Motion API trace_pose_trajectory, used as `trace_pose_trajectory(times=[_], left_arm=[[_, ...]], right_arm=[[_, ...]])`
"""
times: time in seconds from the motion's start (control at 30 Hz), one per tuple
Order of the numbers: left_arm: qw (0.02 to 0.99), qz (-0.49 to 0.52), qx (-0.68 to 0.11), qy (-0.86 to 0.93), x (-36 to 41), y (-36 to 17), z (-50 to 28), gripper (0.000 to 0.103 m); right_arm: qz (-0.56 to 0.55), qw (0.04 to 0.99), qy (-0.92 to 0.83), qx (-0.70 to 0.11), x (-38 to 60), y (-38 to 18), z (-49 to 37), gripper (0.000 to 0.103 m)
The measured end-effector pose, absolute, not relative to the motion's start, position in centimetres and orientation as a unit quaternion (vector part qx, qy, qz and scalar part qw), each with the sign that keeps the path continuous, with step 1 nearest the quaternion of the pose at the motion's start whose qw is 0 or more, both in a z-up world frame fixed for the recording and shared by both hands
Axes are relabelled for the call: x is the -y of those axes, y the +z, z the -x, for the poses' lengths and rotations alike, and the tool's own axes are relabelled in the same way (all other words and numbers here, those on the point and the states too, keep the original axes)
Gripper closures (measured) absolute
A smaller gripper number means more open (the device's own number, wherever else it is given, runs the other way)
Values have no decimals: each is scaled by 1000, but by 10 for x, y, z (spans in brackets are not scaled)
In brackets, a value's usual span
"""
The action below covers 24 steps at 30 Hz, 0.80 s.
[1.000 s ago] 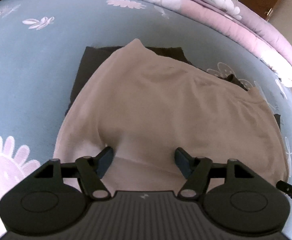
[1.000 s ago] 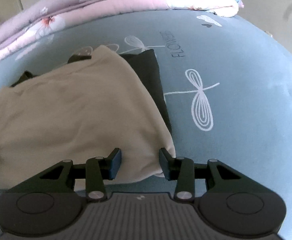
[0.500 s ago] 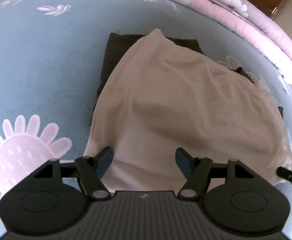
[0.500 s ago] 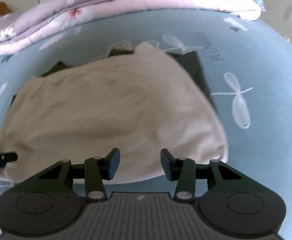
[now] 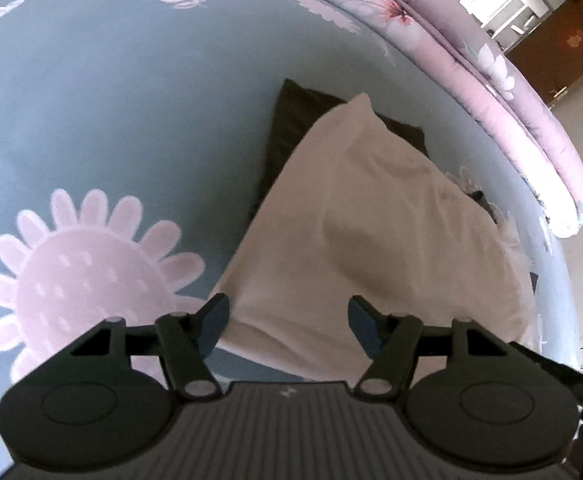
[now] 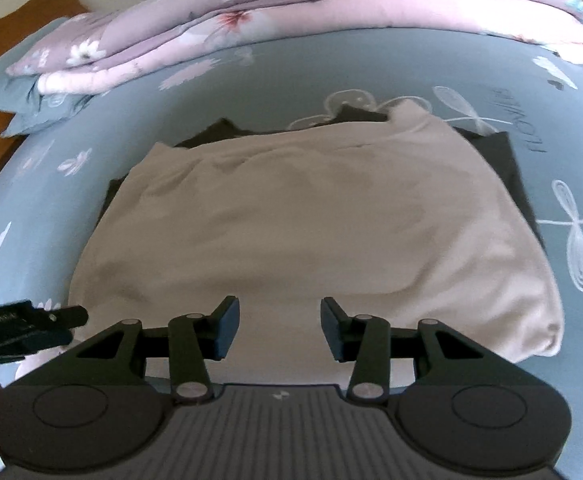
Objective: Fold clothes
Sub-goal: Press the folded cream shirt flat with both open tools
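Both tools, left tool (image 5: 289,322) and right tool (image 6: 277,326), stood apart over the shirt (image 6: 311,220) (nothing gripped); next move: clamp its near edge.

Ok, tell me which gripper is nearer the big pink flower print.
Left. The left gripper sits just beside the flower, at the beige garment's corner; the right gripper is farther along that garment's near edge.

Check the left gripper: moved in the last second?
Yes. The left gripper has drawn back toward the near edge of the beige garment; the sheet's pink flower shows more. Jaws open, holding nothing.
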<state>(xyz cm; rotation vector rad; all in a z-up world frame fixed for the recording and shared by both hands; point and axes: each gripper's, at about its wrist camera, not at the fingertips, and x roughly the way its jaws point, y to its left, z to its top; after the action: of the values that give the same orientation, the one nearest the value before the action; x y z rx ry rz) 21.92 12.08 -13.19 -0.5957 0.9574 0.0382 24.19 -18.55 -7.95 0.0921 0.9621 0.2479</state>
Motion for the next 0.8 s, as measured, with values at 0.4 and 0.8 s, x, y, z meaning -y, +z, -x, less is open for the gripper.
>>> trace_pose_trajectory(times=[0.4,0.8], left_arm=[[843,169,-511,-7,-81,-140,-276,31],[823,153,-548,6,-65,-125,-280,32]], right_arm=[[-47,874,117,-469,184,-85,-248,53],[-67,879,90,-464,204,-77,-248,53]])
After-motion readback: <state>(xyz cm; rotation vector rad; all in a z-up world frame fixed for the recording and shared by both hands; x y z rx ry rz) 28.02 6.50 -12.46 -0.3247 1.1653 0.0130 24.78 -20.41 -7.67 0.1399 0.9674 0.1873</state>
